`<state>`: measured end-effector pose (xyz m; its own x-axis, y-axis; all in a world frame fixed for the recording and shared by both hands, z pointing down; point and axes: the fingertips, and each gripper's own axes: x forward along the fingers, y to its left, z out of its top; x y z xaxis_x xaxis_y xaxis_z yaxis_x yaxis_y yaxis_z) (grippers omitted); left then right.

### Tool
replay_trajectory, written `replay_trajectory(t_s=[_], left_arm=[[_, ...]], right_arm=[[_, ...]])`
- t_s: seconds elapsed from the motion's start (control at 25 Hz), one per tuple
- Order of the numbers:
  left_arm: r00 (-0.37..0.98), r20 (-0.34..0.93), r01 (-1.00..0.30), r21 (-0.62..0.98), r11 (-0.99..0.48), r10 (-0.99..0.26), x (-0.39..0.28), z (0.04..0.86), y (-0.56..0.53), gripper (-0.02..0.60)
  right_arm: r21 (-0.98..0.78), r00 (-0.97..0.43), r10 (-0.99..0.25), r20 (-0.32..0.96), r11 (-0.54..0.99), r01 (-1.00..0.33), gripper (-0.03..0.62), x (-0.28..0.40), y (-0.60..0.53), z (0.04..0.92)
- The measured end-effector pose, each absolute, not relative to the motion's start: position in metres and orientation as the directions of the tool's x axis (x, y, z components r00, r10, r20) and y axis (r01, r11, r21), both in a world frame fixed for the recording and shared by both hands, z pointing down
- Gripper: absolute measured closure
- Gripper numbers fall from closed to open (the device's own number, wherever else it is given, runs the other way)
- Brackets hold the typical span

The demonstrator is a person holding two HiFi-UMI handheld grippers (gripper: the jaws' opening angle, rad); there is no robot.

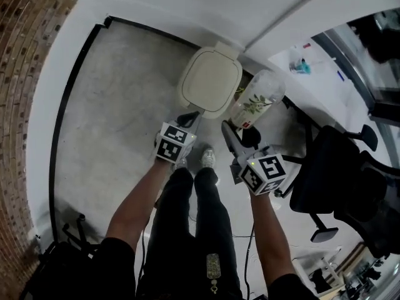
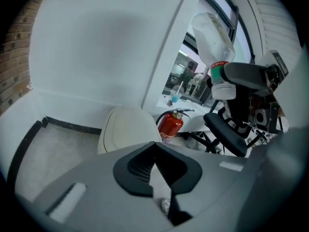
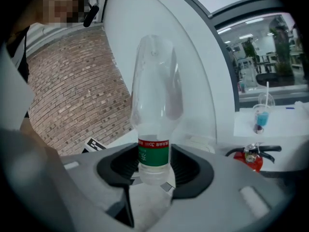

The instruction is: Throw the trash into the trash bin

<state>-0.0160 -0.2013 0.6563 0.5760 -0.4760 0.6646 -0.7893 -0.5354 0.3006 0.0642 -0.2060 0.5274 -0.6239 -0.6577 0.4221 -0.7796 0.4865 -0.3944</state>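
A cream trash bin (image 1: 211, 83) with its lid down stands on the floor against the white wall; it also shows in the left gripper view (image 2: 126, 129). My right gripper (image 1: 240, 130) is shut on a clear empty plastic bottle (image 1: 257, 97), just right of the bin. In the right gripper view the bottle (image 3: 157, 95) stands up between the pads, gripped at its green label, with the right gripper (image 3: 154, 166) closed round it. My left gripper (image 1: 189, 117) hovers at the bin's near edge. Its jaws (image 2: 155, 151) meet at the tips with nothing between them.
A red fire extinguisher (image 2: 170, 124) stands right of the bin. A black office chair (image 1: 337, 174) is at the right, beside a white desk (image 1: 312, 80) with a blue drink cup (image 3: 262, 115). A brick wall (image 1: 25, 74) runs along the left. The person's legs are below the grippers.
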Motion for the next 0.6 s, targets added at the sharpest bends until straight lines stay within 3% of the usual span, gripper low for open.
replay_trajectory(t_s=[0.28, 0.6], left_arm=[[0.506, 0.728, -0.84, 0.296, -0.454, -0.463, -0.017, 0.735, -0.208, 0.578], [0.446, 0.779, -0.872, 0.268, -0.409, -0.441, -0.019, 0.764, -0.204, 0.578]], right_arm=[[-0.421, -0.653, -0.609, 0.451, 0.5, -0.757, 0.391, 0.072, -0.218, 0.589], [-0.452, -0.69, -0.561, 0.457, 0.522, -0.723, 0.391, 0.068, -0.224, 0.613]])
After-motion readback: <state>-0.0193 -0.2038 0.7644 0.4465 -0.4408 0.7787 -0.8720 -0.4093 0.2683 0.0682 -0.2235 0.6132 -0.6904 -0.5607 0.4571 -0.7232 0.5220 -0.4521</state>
